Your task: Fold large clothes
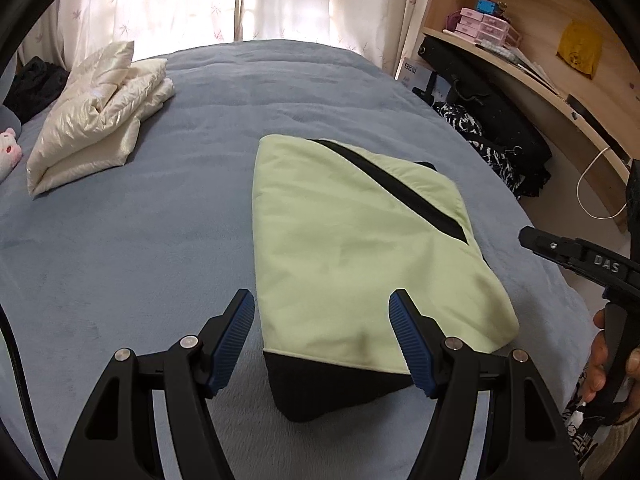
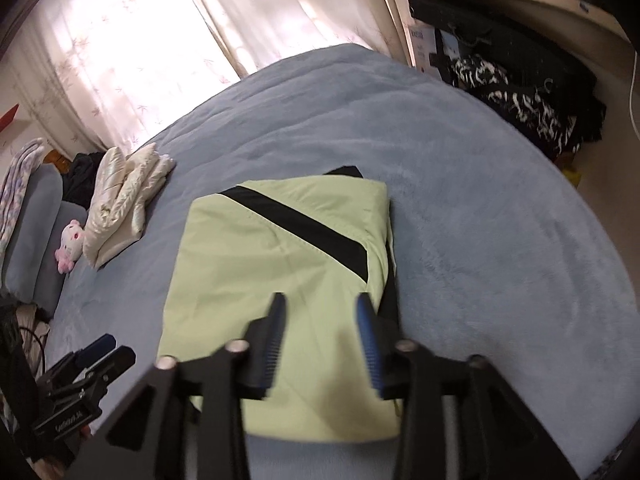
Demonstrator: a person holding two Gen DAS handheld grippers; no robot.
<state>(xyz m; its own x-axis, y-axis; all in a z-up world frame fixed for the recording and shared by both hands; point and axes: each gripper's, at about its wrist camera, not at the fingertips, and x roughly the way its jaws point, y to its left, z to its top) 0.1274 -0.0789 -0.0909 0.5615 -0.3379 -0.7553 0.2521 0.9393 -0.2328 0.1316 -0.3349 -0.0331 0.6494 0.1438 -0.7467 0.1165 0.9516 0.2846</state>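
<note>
Left gripper [image 1: 322, 320] nearest: jaws wide, nothing between, hovering over near hem of green jacket [image 1: 360, 248]. Right gripper [image 2: 322, 316]: jaws parted midway, nothing clamped, blurred in its own view, fabric only seen behind the gap. No pad touching cloth in either view.

Green jacket flat on bed [image 1: 140, 240], mid-bed, folded into compact rectangle, black diagonal stripe on top, black hem panel sticking out at near end. Looks done or nearly done; maybe a tuck of that black panel left, judgement only.

Further back, left: cream puffer jacket [image 1: 100, 120] in a folded bundle on bed, well apart from green one. Looks finished too.

Beyond it, at far-left bed edge: dark garment [image 2: 82, 176], crumpled, possibly still to fold; cannot tell what it is.

Counts: grippers 2, both empty. Folded garments on bed 2. Dark unfolded heap 1. Pink plush toy [image 2: 70, 246] 1, beside cream bundle. Black-and-white patterned cloth [image 2: 520, 108] 1, off bed at right by shelf [image 1: 520, 60]. Curtain [image 1: 200, 0] behind.
</note>
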